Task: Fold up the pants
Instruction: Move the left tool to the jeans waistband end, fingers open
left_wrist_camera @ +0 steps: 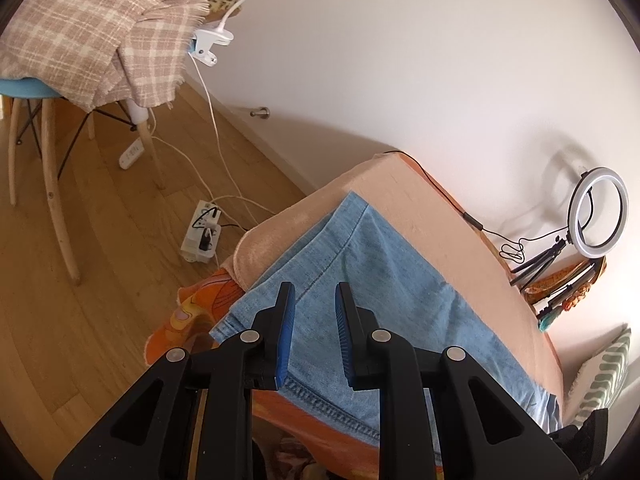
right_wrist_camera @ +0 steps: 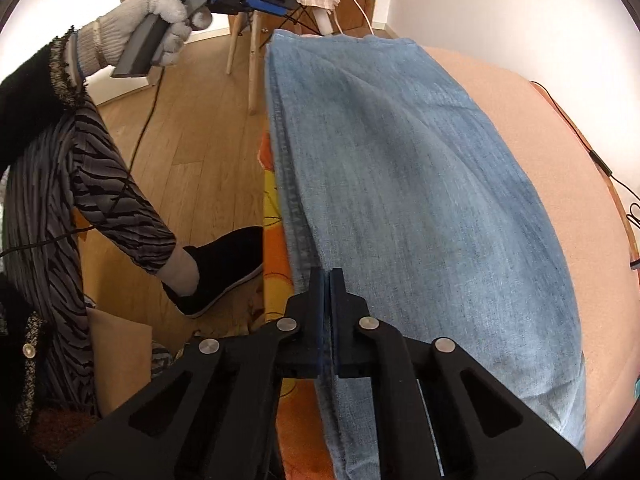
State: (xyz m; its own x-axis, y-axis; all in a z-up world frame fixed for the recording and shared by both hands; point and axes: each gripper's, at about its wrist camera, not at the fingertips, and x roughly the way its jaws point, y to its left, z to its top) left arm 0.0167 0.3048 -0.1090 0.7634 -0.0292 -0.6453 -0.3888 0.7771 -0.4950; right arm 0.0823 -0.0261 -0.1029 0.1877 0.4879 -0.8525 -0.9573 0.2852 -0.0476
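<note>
Light blue jeans (left_wrist_camera: 380, 280) lie folded lengthwise on a peach-covered surface (left_wrist_camera: 460, 240); one end reaches its far corner. My left gripper (left_wrist_camera: 316, 286) hovers over that end, open, with nothing between the blue pads. The right wrist view shows the jeans (right_wrist_camera: 420, 200) stretching away, their long edge along the left side of the surface (right_wrist_camera: 560, 160). My right gripper (right_wrist_camera: 329, 272) is shut at that near edge, and a thin strip of denim shows between its pads. A gloved hand (right_wrist_camera: 136, 32) holds the left gripper (right_wrist_camera: 280, 6) in the air above the far end.
An orange patterned cloth (right_wrist_camera: 276, 280) hangs below the jeans' edge. The person's black shoe (right_wrist_camera: 224, 264) stands on the wood floor beside it. A chair (left_wrist_camera: 40, 88) with a plaid blanket (left_wrist_camera: 92, 28), a clip lamp (left_wrist_camera: 212, 40), a power strip (left_wrist_camera: 201, 232) and a ring light (left_wrist_camera: 598, 212) stand around.
</note>
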